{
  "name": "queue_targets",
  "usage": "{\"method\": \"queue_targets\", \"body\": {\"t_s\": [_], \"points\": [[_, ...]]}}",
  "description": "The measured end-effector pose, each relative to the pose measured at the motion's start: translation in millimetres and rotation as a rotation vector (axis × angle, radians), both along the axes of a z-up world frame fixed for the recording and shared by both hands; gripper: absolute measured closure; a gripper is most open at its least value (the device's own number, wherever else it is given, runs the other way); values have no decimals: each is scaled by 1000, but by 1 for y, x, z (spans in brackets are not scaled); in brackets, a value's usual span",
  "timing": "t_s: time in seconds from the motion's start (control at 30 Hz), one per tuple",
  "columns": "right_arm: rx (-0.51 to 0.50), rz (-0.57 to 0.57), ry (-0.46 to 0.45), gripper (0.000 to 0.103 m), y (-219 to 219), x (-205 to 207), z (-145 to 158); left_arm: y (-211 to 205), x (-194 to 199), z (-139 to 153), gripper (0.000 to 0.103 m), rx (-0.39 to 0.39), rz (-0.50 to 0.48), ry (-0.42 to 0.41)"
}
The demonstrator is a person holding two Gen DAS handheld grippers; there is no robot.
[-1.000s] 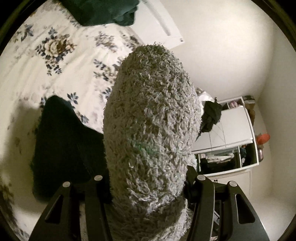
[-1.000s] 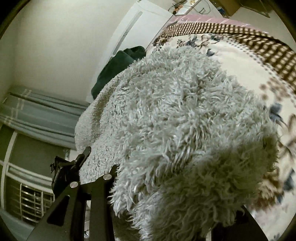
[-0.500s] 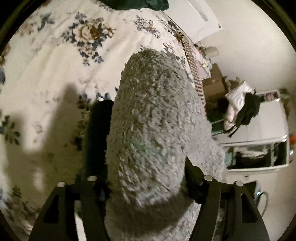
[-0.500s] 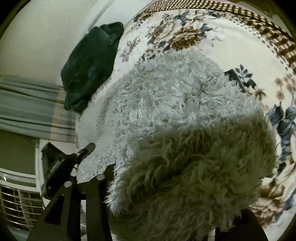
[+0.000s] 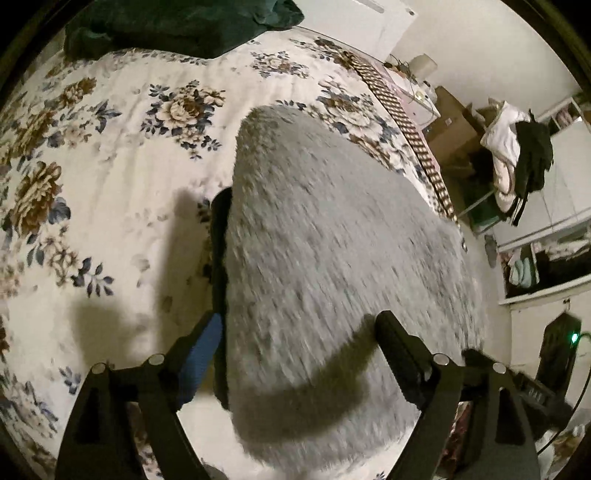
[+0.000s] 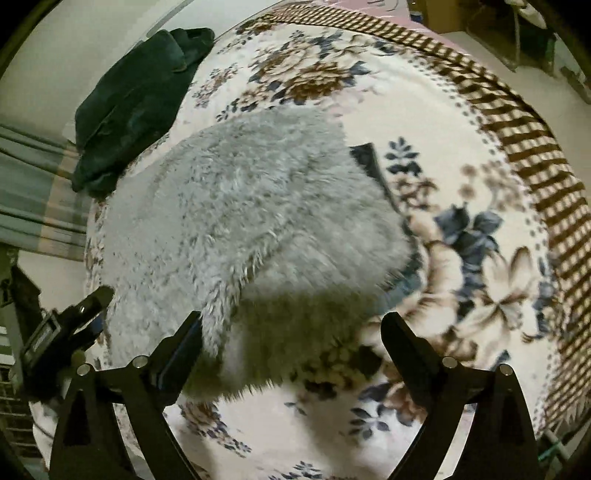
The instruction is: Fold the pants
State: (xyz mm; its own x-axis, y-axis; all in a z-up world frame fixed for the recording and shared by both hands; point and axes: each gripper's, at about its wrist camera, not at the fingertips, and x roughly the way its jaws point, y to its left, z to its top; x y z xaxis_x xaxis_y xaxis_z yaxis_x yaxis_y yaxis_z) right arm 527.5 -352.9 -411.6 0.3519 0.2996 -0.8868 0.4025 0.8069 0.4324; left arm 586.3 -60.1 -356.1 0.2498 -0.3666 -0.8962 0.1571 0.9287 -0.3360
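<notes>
The fluffy grey pants [image 5: 332, 258] lie folded on the floral bedspread [image 5: 110, 166], with a dark lining edge showing along the left side. They also show in the right wrist view [image 6: 240, 221]. My left gripper [image 5: 299, 332] is open, its fingers spread on either side of the near end of the pants. My right gripper [image 6: 291, 328] is open just above the near edge of the pants, holding nothing. The left gripper shows at the lower left of the right wrist view [image 6: 66, 325].
A dark green garment [image 6: 136, 96] lies at the far end of the bed; it also shows in the left wrist view [image 5: 177, 26]. A checkered blanket border [image 6: 517, 122] runs along the bed's edge. A wardrobe and hanging clothes [image 5: 524, 166] stand beyond the bed.
Both grippers held the pants up, lowered them onto the bed, then opened and let go. The pants now lie flat on the bedspread.
</notes>
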Motion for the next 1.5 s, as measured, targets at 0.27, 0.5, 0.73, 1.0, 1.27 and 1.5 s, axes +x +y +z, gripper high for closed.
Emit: {"method": "queue_targets", "body": {"t_s": [0.27, 0.5, 0.73, 1.0, 1.27, 1.5], "points": [[-259, 50, -63, 0, 4, -33, 58, -24, -47, 49, 18, 172, -25, -158], [-483, 93, -204, 0, 23, -76, 137, -39, -89, 103, 18, 209, -2, -264], [-516, 94, -294, 0, 25, -137, 205, -47, -153, 165, 18, 234, 40, -344], [-541, 100, -391, 0, 15, -232, 282, -53, -238, 231, 18, 225, 88, -434], [-572, 136, -468, 0, 12, -330, 350, -58, -326, 288, 18, 246, 149, -531], [-596, 139, -543, 0, 18, -397, 409, -54, -373, 320, 18, 255, 182, -589]]}}
